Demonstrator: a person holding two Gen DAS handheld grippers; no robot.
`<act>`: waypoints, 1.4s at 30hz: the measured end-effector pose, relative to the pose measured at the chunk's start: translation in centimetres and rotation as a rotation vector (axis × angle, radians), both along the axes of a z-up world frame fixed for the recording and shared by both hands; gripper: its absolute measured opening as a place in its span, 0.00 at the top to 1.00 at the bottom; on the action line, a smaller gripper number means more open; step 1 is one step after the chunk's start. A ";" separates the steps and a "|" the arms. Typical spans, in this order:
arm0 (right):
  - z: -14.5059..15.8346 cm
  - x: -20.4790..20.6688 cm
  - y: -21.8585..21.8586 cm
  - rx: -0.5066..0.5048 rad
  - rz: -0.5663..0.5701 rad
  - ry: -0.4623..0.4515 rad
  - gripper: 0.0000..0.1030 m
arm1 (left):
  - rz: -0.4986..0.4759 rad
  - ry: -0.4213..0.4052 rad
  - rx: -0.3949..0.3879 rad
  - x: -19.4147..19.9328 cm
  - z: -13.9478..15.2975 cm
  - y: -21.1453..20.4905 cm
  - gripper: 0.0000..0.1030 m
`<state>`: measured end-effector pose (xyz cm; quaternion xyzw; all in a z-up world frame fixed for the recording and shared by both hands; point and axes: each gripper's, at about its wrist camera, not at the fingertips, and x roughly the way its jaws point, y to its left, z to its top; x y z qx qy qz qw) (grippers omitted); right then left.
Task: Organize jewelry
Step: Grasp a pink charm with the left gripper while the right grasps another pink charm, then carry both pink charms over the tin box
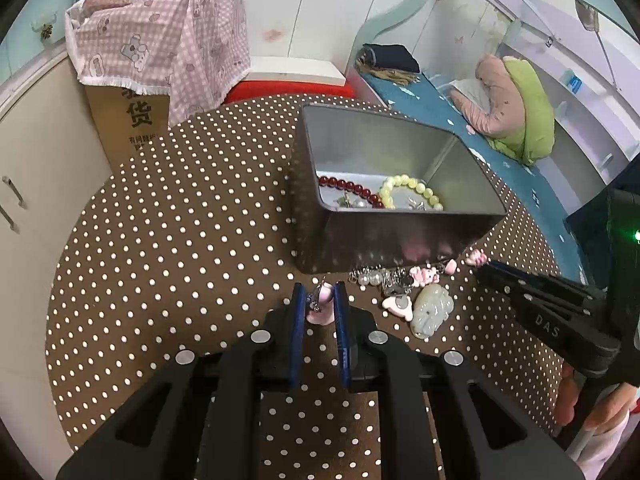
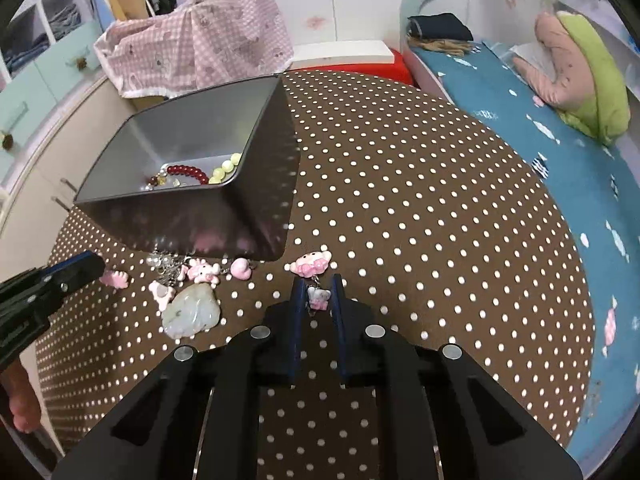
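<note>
A grey metal tin [image 1: 384, 236] [image 2: 256, 216] stands on the brown polka-dot table and holds a red bead bracelet [image 1: 352, 190] [image 2: 188, 172] and a yellow-green bead bracelet [image 1: 416, 192] [image 2: 226, 168]. In front of it lie pink charms [image 1: 424, 276] [image 2: 204, 272], pearls and a pale jade pendant [image 1: 432, 314] [image 2: 192, 316]. My left gripper [image 1: 319, 300] is shut on a pink charm [image 1: 322, 306] with a metal clasp. My right gripper [image 2: 317, 294] is shut on a small pink-grey charm [image 2: 318, 298] chained to a pink charm [image 2: 310, 264] on the table.
A cardboard box under pink checked cloth [image 1: 160, 52] stands behind the table at the left. A bed with a teal cover [image 2: 560, 160] and a green-pink plush [image 1: 516, 108] runs along the right. White cabinets [image 1: 36, 184] are at the left edge.
</note>
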<state>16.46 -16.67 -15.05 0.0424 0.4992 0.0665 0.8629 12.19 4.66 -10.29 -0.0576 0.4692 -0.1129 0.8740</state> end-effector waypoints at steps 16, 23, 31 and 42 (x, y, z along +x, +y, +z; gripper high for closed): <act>5.1 -2.5 0.3 0.026 0.006 -0.109 0.88 | -0.004 -0.078 -0.020 -0.4 3.0 1.3 0.87; 7.6 -2.1 0.7 0.037 0.015 -0.158 0.88 | -0.009 -0.132 -0.023 -0.6 5.1 1.2 0.87; 9.8 -0.3 1.5 0.065 0.030 -0.191 0.88 | -0.032 -0.181 -0.034 0.7 7.4 0.2 0.87; 9.3 3.6 2.9 0.094 0.045 -0.151 0.88 | -0.071 -0.166 -0.048 4.6 7.6 -1.6 0.87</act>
